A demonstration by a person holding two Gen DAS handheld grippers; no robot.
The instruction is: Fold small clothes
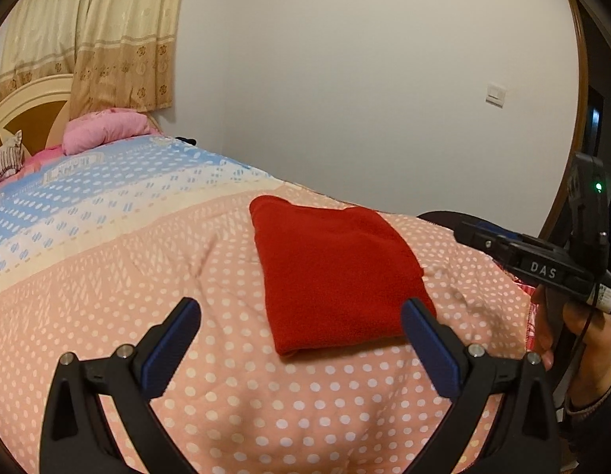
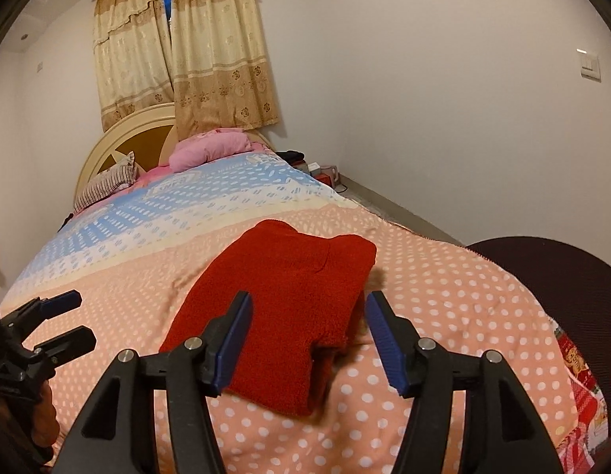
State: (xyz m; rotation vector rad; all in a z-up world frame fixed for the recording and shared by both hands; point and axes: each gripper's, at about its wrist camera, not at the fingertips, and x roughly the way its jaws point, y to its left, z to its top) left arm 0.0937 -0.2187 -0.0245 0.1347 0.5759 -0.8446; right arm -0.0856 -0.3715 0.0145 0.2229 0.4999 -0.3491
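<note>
1. The folded red garment lies flat on the dotted pink quilt.
2. The left gripper is released, the garment at its one o'clock.
3. The right gripper is released above the garment's near end, gripping nothing.

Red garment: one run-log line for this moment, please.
red garment folded, flat on quilt | left claw open, empty | right claw open, empty
</note>
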